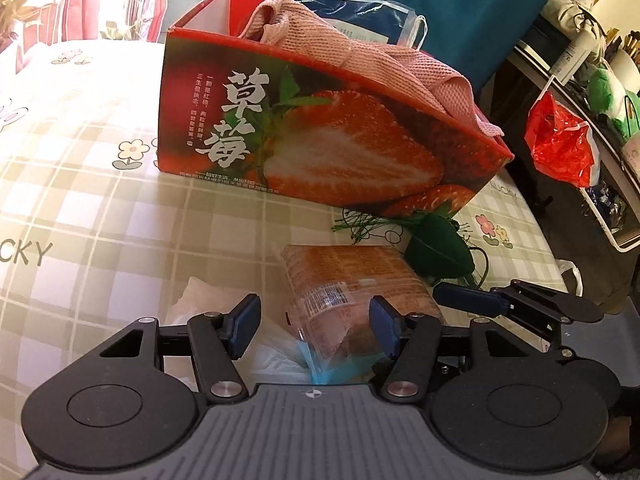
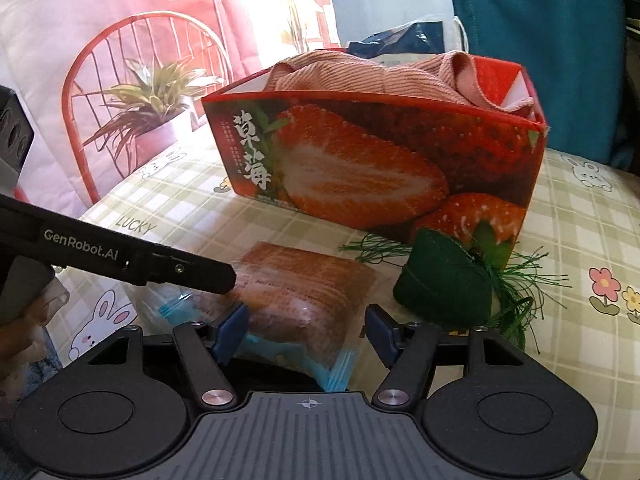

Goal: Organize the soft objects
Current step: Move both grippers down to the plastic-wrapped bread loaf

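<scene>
A clear bag of brown sliced bread (image 1: pixel 352 280) (image 2: pixel 304 284) lies on the checked tablecloth in front of a red strawberry box (image 1: pixel 320 136) (image 2: pixel 380 160). A pink cloth (image 1: pixel 340 52) (image 2: pixel 360 72) is stuffed into the box. My left gripper (image 1: pixel 314 326) straddles the near end of the bag, its left pad clear of the plastic. From the other side, my right gripper (image 2: pixel 304 332) brackets the same bag, with a thin gap at its right pad. A dark green soft pouch with string tassels (image 1: pixel 440 248) (image 2: pixel 440 288) lies right of the bag.
White crumpled tissue (image 1: pixel 196 296) lies under and left of the bag. A blue plastic bag (image 1: pixel 360 8) sits behind the box beside teal fabric (image 2: pixel 540 40). To the right of the table hangs a red plastic bag (image 1: pixel 560 140) on a cluttered rack.
</scene>
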Motion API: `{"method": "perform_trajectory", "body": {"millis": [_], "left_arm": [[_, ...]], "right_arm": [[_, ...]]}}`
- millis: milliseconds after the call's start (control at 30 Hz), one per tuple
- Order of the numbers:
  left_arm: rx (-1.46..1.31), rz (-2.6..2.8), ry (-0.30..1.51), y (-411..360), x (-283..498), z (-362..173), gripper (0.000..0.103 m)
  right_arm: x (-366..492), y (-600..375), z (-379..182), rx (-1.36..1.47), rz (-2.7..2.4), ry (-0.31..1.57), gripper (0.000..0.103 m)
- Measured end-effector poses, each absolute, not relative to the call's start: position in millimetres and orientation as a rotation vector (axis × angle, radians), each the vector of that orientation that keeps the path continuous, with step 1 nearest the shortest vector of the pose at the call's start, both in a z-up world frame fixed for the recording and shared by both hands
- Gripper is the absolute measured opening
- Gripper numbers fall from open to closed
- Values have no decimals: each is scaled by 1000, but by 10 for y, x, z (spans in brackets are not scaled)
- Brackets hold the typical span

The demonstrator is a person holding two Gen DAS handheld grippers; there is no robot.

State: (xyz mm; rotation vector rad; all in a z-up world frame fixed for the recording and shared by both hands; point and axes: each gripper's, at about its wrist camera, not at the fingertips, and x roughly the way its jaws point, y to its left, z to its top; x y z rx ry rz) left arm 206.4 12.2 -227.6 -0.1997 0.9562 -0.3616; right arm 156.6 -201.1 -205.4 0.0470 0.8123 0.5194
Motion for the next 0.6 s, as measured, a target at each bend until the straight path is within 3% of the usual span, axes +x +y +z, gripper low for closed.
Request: {"method": "perform_trajectory", "body": {"millis": [600], "left_arm": [[-192,-368,962,110,2194,-2310,57]], "right_arm": [[1666,-1984,-2133,-7,504,827,64]]}}
